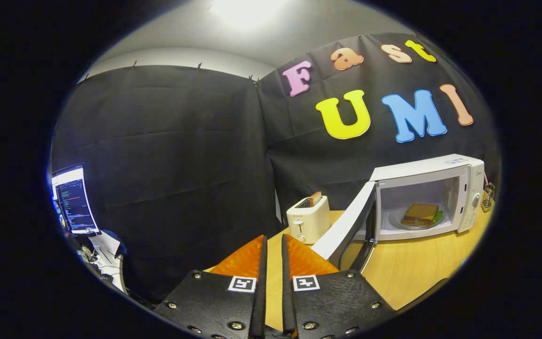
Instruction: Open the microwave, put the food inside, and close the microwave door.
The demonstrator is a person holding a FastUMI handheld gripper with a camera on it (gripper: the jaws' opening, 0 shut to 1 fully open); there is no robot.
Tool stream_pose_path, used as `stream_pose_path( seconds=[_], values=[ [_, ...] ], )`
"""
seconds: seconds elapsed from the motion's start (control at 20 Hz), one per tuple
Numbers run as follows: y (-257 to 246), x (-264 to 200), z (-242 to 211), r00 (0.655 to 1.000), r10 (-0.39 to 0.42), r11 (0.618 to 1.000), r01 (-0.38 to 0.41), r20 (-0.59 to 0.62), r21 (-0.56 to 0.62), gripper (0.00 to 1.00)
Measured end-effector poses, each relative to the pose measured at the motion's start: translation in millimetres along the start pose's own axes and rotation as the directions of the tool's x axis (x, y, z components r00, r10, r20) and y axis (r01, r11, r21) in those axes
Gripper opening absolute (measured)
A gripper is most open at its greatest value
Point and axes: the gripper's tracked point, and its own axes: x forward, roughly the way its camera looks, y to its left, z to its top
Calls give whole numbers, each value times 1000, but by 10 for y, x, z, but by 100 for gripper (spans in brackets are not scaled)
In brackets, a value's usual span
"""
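Note:
A white microwave (464, 188) stands on the wooden table (407, 273), beyond my fingers and to their right. Its door (346, 226) hangs wide open toward me. Inside, a sandwich (420, 214) lies on the turntable plate (395, 219). My gripper (274, 242) is close in front, its two fingers nearly together with only a narrow gap and nothing between them. The fingertips sit just left of the open door's outer edge, not touching it.
A white toaster (307, 219) with a slice of bread in its slot stands on the table just ahead of the fingertips, left of the microwave door. A lit monitor (74, 200) and some clutter are far off to the left, beyond the table.

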Motion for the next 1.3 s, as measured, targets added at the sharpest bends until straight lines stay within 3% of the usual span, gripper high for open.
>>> stream_pose_path(
  seconds=[0.1, 0.2, 0.45, 0.65, 1.0, 1.3],
  values=[
    [-14, 106, -109, 1000, -11, 1000, 12, -24, 19, 14],
    [-21, 178, -220, 999, -8, 999, 10, -46, 33, 7],
    [-329, -27, -123, 996, -95, 996, 95, 2, 4, 7],
    [-711, -263, -62, 989, -146, 988, 144, 15, 63, 7],
    [-1623, -654, 105, 948, -314, 948, 310, 52, 72, 10],
    [-2202, -849, 178, 912, -405, 912, 398, 65, 93, 12]
  ],
)
